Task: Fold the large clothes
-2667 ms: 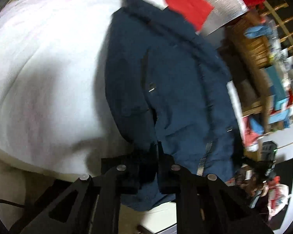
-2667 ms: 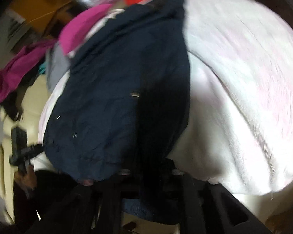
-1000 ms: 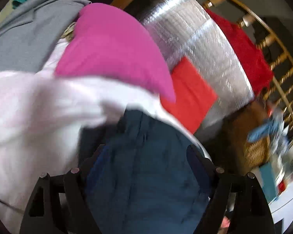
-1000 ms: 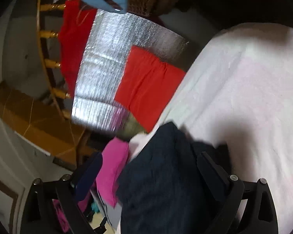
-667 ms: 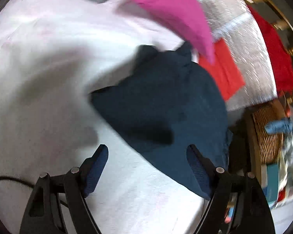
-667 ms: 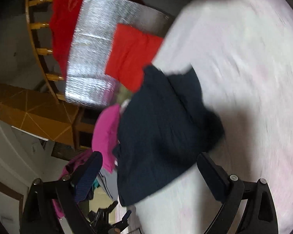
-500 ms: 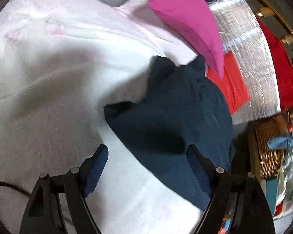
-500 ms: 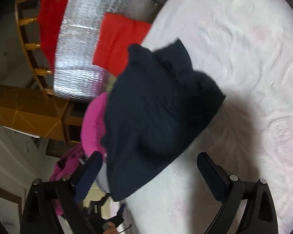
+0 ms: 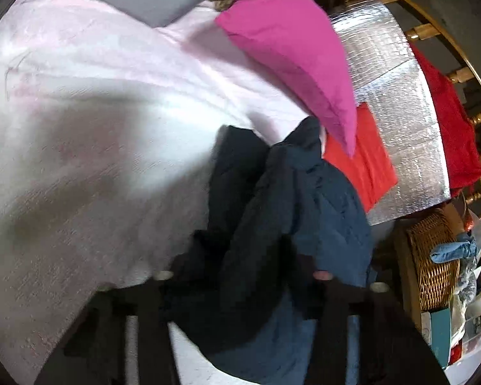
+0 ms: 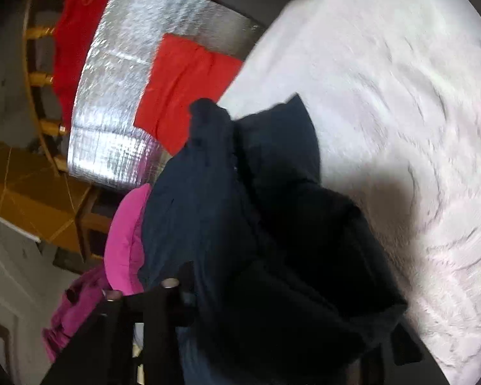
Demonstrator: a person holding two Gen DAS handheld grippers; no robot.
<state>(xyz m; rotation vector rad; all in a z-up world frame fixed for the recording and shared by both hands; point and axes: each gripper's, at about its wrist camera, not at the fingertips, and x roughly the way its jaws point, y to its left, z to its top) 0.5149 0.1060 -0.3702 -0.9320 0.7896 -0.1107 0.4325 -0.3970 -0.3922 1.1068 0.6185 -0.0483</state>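
Now both grippers down on navy garment (image 9: 304,211), bunched on white-pink bedcover (image 9: 80,160), near its right edge.
Left gripper (image 9: 240,276): jaws closing, narrow, navy cloth heaped between fingers (image 9: 308,276); cannot tell whether pads press yet.
Right gripper (image 10: 272,288): jaws closing, garment (image 10: 240,224) draped over and between fingers; right finger hidden under cloth, firm grip not confirmed.
Magenta pillow (image 9: 291,51) just beyond far end of garment; red cloth (image 9: 362,166) and silver foil sheet (image 9: 397,106) to the right past bed edge; wicker basket (image 9: 433,256) further right.

Risks, judged:
- Thick bunch in jaws, likely several layers caught instead of one edge; would lift as a lump, no clean fold line.
- Uneven hold between two grippers; would skew the fold or drop one side.
- Bedcover possibly pinched along with garment; would drag.
- Garment close to bed edge; slip on release could send it over the side.
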